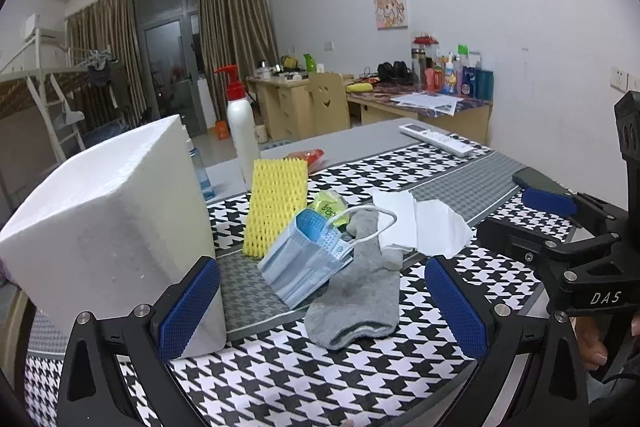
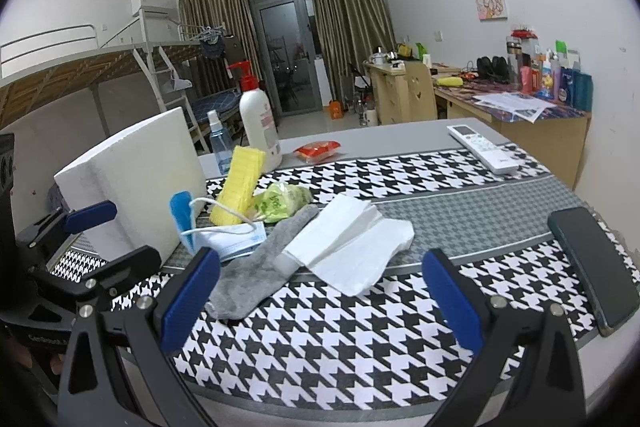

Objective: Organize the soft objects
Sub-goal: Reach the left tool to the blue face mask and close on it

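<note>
1. Reading "DAS" in white letters, the black frame of the right gripper [image 1: 560, 223] sits at the right of the left wrist view.
2. A grey sock [image 1: 356, 291] lies flat on the houndstooth tabletop [image 2: 320, 339], its far end under a blue face mask [image 1: 304, 263] and white tissues [image 2: 348, 247].
3. A yellow foam net [image 1: 274, 207] leans beside a white foam block [image 1: 112, 223].
4. The left gripper [image 1: 324, 311] is spread wide near the sock, holding nothing.
5. The right gripper is spread too, empty.

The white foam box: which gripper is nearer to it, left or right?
Left. The left gripper has one finger right against the white foam box. The right gripper is off to the box's right, facing the tissue.
</note>
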`<state>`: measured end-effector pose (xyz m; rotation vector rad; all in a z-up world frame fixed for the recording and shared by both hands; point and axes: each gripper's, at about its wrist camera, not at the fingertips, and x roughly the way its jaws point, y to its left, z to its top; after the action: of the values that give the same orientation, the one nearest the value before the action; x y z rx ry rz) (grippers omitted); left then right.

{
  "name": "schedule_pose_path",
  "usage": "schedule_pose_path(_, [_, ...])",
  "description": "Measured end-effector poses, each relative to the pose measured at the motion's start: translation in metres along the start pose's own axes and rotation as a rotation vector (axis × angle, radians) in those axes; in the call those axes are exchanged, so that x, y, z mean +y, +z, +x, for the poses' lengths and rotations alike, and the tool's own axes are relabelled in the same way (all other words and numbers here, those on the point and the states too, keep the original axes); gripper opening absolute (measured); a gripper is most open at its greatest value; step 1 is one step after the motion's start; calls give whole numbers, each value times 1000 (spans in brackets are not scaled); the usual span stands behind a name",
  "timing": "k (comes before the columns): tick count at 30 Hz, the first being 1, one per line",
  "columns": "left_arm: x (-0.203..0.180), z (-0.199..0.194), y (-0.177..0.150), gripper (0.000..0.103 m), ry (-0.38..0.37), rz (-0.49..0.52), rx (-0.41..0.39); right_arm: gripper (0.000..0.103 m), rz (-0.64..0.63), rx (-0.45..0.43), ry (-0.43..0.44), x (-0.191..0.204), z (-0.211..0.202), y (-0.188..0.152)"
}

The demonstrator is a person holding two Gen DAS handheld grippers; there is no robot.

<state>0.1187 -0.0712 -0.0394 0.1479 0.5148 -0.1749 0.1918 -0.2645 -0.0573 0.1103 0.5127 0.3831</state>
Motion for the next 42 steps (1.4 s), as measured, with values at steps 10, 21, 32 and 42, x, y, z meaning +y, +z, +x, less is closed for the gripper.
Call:
schedule_pose_path(10, [-5,30,9,102,13,23,43,102,31,27,-4,-11,15,4])
schedule_pose_path(21, [-4,54,14,95,26,27,91,102,46,42,4,-19,23,6])
schedule_pose_path(32, [1,76,11,77,28,28,143,102,47,59,7,-21,35,9])
schedule_pose_path(42, [10,82,6,60,13,16,164,102,46,97,4,-19,46,11])
